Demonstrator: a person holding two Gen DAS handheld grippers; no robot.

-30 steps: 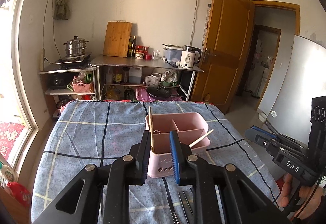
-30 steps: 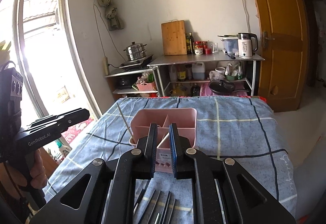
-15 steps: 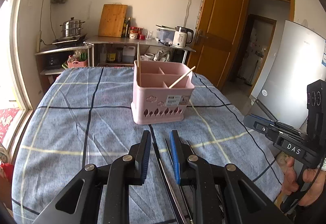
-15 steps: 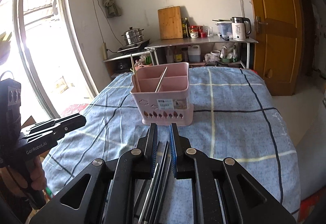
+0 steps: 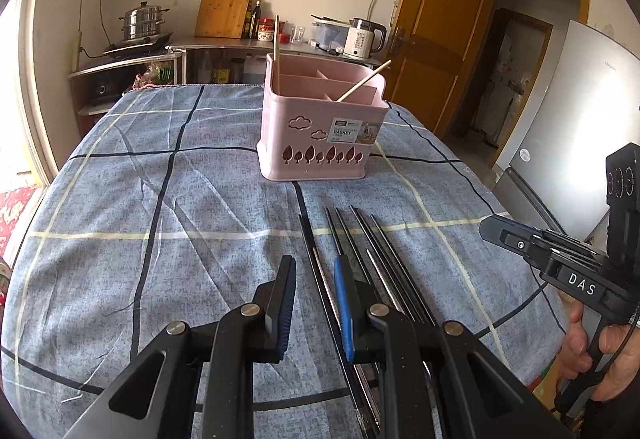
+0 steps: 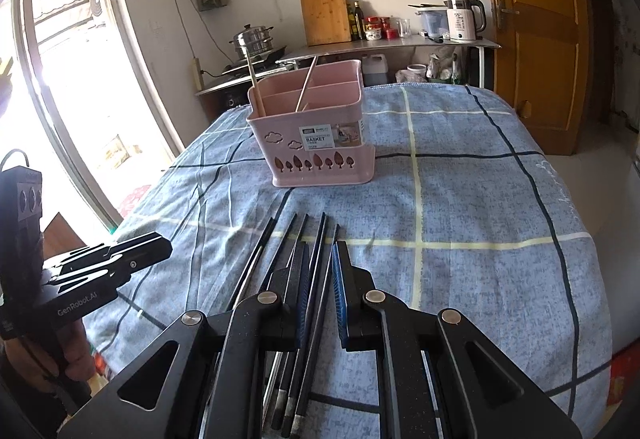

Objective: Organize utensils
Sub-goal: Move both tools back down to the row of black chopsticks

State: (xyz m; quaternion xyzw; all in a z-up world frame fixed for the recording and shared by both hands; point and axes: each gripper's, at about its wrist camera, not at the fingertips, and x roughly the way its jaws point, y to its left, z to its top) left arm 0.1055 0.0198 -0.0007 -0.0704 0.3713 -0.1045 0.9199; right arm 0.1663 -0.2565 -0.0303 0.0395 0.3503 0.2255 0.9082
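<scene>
**Both grippers low over the dark chopsticks, basket beyond**

On a table under a blue checked cloth (image 5: 180, 199): a pink plastic utensil basket (image 5: 320, 143), standing upright toward the far middle, label and tree cut-outs on its near wall. Inside, split into compartments by dividers. Holding two wooden chopsticks: one (image 5: 275, 43) nearly upright in the far left corner, one (image 5: 364, 81) leaning to the right across a divider.

Near of the basket and apart from it, flat on the cloth: a loose row of dark metal chopsticks (image 5: 360, 239), roughly parallel, tips toward the basket.

Over the left end of that row, the left gripper (image 5: 314, 267): jaws parted by a modest gap, nothing clamped, with the leftmost chopstick seen on the cloth through the gap. Over the right part of the row, the right gripper (image 6: 320, 251): jaws narrower, a slim gap, one chopstick in line with it (contact with the pads not discernible; no chopstick lifted). Each on a handle in a person's hand (image 5: 580, 351).

Against the far wall: a shelf with a white kettle (image 5: 364, 39), a wooden cutting board (image 5: 224, 5) and a steel steamer pot (image 5: 142, 19). At far right, a wooden door (image 5: 440, 19).
</scene>
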